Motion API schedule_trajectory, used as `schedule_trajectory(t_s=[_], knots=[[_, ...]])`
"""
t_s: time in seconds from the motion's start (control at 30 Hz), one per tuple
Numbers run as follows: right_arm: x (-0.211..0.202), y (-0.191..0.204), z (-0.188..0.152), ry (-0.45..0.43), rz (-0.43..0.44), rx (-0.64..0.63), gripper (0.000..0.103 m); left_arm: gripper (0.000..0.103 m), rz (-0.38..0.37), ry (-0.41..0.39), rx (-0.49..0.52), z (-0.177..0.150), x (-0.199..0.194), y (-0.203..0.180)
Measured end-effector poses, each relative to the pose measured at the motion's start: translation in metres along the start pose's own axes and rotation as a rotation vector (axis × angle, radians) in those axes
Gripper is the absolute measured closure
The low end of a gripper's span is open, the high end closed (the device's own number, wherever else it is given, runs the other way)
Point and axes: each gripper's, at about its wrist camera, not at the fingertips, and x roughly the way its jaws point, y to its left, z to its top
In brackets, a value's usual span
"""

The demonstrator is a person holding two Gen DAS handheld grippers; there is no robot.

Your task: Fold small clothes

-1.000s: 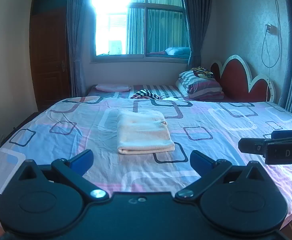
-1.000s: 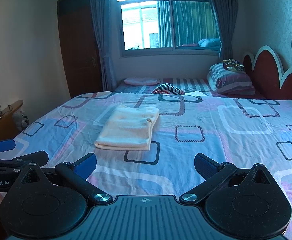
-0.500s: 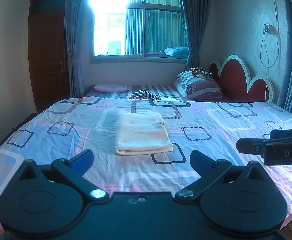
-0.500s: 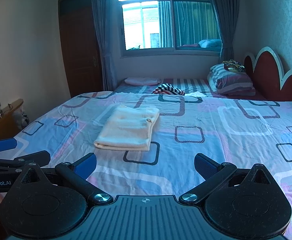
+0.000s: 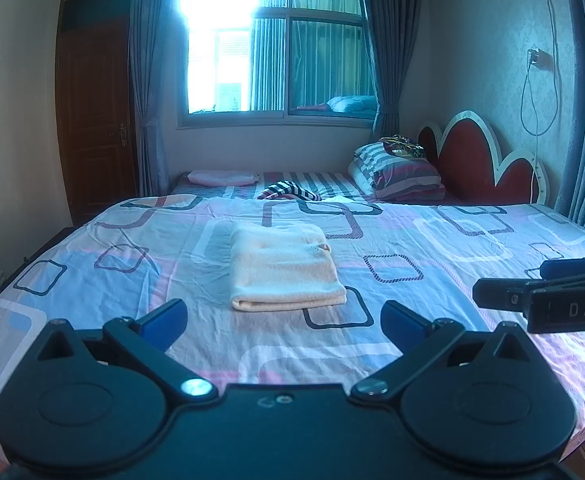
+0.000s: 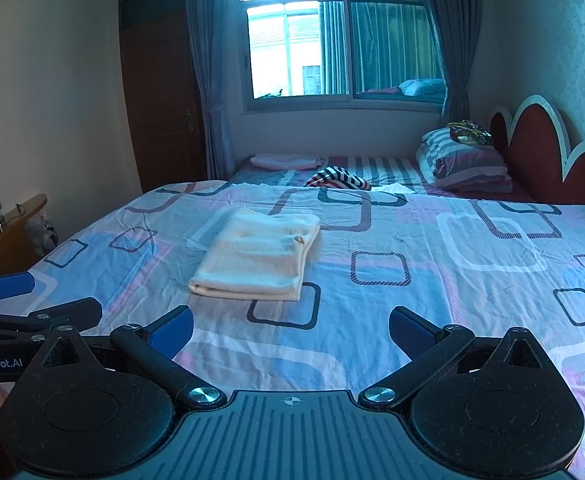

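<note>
While both tools hang back over the near edge of the bed, nothing is in their grip: the left hand-held gripper [image 5: 284, 314] has its blue-padded jaws spread wide and empty, and the right hand-held gripper [image 6: 291, 322] is likewise released, level with it on its right. Straight ahead of the left one, and ahead and a little left of the right one, the cream-coloured folded soft cloth garment [image 5: 284, 268] lies as a neat rectangle on the bedsheet printed with pale blue, pink and dark rounded squares [image 6: 432, 312], apart from both tools. By the look of it this piece is finished, so the step in hand seems to be the pause between garments; the next move would call for reaching well past it to the crumpled black-and-white striped cloth [image 6: 338, 178] lying farther off. Beyond that to the right sit the striped stacked pillows [image 6: 466, 170]. Only the folded piece lies in the reaching path.
</note>
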Motion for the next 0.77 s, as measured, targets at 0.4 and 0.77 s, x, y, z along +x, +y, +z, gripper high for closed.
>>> schedule_trajectory(t_s=[0.4, 0.77], knots=[[-0.0009, -0.0013, -0.0001, -0.002, -0.001, -0.002, 0.0, 0.001, 0.002, -0.003, -0.002, 0.0008, -0.0003, -0.0002], [-0.0014, 0.0003, 0.0019, 0.001, 0.006, -0.01, 0.0, 0.003, -0.012, -0.057, -0.007, 0.0042, -0.009, 0.0058]])
